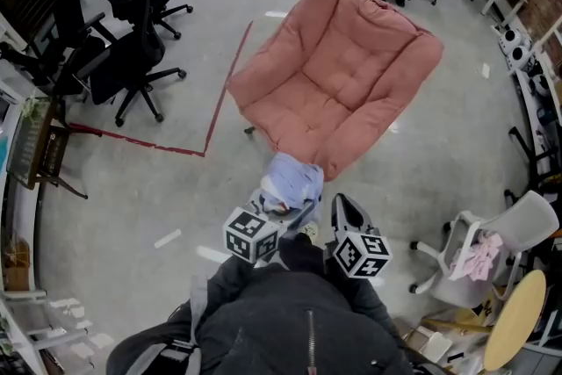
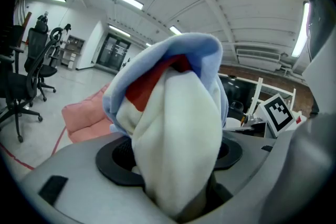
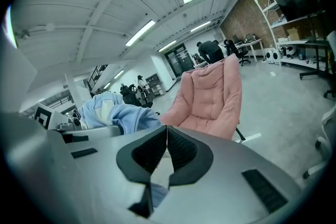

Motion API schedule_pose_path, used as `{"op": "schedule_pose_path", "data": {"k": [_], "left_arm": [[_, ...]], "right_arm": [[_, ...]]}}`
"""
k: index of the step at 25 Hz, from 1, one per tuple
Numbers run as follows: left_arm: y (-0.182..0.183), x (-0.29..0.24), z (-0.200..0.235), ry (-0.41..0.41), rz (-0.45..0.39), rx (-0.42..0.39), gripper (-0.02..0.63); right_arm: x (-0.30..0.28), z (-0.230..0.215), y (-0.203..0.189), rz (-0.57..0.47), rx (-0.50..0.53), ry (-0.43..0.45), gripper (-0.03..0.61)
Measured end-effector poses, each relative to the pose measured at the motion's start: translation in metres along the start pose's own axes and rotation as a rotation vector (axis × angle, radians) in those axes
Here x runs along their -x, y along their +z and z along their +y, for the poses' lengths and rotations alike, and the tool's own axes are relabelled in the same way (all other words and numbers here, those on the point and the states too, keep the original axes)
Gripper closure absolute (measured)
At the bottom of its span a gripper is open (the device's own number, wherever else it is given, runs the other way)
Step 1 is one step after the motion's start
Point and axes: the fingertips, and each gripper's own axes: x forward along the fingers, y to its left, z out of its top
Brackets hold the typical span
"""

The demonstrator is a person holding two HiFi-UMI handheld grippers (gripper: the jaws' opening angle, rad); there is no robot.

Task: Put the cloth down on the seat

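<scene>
off to the left stand black office chairs (image 1: 132,57), and a red tape line (image 1: 224,92) runs across the floor (image 1: 176,189), none of it in the way. the left claw (image 2: 173,160) stands fairly wide, its pads pressed into a fat bundle of cloth (image 1: 295,178), pale blue with white and a patch of red, that bulges up and out above the jaws. the bundle hangs over bare floor, just short of the near front corner of the pink chair (image 1: 329,92), not over the seat yet. the right claw (image 3: 167,144) next to it has its pads closed tip to tip, and i can't make out anything clearly caught between them, so the cloth looks to hang from one claw alone.

that's where i'd expect trouble. most of the bundle sits outside the grip, so a jolt could let it slide free and drop to the floor. if it's let go too early it lands in front of the chair's near edge. if it's dropped on the padded front corner or on an arm it may roll off, since those edges slope. knocking the corner with a claw might also shove the chair aside.
</scene>
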Motion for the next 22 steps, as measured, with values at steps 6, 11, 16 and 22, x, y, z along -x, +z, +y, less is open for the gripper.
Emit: {"op": "schedule_pose_path", "data": {"k": [6,11,16,22], "left_arm": [[0.011,-0.040,0.009,0.006,0.007,0.004,0.282],[0.018,-0.066,0.021,0.019,0.001,0.008,0.282],[0.024,-0.087,0.028,0.015,-0.009,0.011,0.282],[0.029,-0.101,0.020,-0.020,-0.006,0.009,0.282]], "right_arm": [[-0.030,-0.027,0.018,0.016,-0.010,0.027,0.571],[-0.056,-0.042,0.034,0.030,-0.017,0.059,0.571],[-0.070,-0.053,0.036,0.047,-0.020,0.063,0.569],[-0.071,-0.064,0.038,0.053,-0.040,0.039,0.570]]}}
